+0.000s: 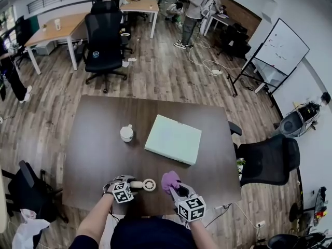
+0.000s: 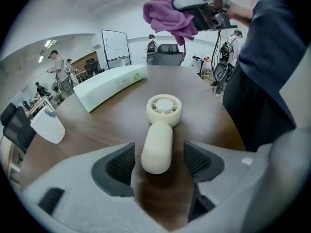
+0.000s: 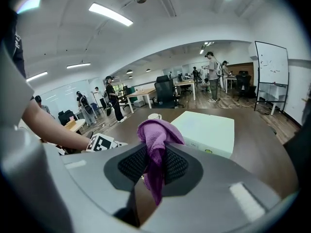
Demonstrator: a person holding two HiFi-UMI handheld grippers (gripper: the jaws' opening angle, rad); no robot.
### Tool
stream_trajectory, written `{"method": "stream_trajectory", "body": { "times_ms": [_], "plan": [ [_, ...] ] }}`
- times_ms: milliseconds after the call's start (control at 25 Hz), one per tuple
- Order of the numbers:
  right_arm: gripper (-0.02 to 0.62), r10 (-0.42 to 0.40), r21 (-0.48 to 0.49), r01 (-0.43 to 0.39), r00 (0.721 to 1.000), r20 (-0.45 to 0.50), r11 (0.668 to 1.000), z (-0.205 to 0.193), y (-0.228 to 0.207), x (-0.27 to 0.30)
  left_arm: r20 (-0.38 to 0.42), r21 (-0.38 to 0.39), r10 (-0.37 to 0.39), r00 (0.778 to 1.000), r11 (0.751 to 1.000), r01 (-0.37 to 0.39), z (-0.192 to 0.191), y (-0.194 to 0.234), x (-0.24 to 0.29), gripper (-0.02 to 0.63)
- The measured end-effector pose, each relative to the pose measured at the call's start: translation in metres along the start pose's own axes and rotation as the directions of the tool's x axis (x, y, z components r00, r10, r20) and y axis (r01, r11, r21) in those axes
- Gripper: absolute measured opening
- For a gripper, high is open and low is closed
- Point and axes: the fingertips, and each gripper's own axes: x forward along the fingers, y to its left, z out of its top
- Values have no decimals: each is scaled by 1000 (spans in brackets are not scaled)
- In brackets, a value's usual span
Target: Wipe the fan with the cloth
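The small cream fan (image 2: 164, 111) lay flat on the dark table (image 2: 214, 123), its round head pointing away from the left gripper (image 2: 158, 161) and its rounded handle reaching back between that gripper's jaws. Those jaws stood partly open, one ribbed pad on each side of the handle's end with a sliver of table showing on both sides, so nothing was gripped yet. The right gripper (image 3: 154, 165) had its jaws closed on a purple cloth (image 3: 155, 137), which bunched above the pads and hung in a limp tail below them. It was held off the table, up and to the side of the left jaws. The fan looked like light, hard plastic with a smooth, slightly glossy skin, so the handle would likely be stiff but could slip or roll between the pads if pinched off-centre. The thick middle of the handle, well behind the head, seemed the best place to take hold, leaving the grille and rim free for wiping. The grille openings looked thin and probably would not stand hard pressing. The cloth was soft and would fold around the rim easily.
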Motion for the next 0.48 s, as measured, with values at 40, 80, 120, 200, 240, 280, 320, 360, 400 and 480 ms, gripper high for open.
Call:
{"method": "stream_trajectory", "body": {
  "times_ms": [40,80,120,200,240,280,320,360,400,480],
  "plan": [
    [78,4,1,-4,1000,-7,1000,-2,1,2,-11,1,7,1000,1000,-7,-3,1,2,301],
    [79,7,1,-7,1000,-13,1000,-3,2,4,-17,-3,13,1000,1000,-14,-6,3,3,279],
    [78,8,1,-8,1000,-18,1000,-5,3,6,-18,-9,19,1000,1000,-19,-8,4,4,255],
    [78,9,1,-9,1000,-26,1000,-8,3,10,-10,-14,26,1000,1000,-26,-10,6,4,224],
    [78,9,3,-9,1000,-30,1000,-9,3,11,-3,-15,26,1000,1000,-26,-10,6,5,210],
    [78,11,5,-10,999,-35,1000,-10,3,12,3,-19,23,1000,1000,-23,-10,6,5,206],
    [78,13,8,-13,999,-41,1000,-11,3,14,10,-26,19,1000,1000,-19,-9,6,5,206],
    [79,15,11,-15,999,-47,1000,-13,3,15,15,-33,14,1000,999,-14,-9,6,5,204],
    [78,16,15,-15,998,-55,1000,-15,3,17,19,-40,11,1000,999,-10,-9,6,6,204],
    [79,18,23,-17,997,-75,1000,-21,3,22,25,-51,9,1000,999,-7,-9,6,6,202]
  ]
}}
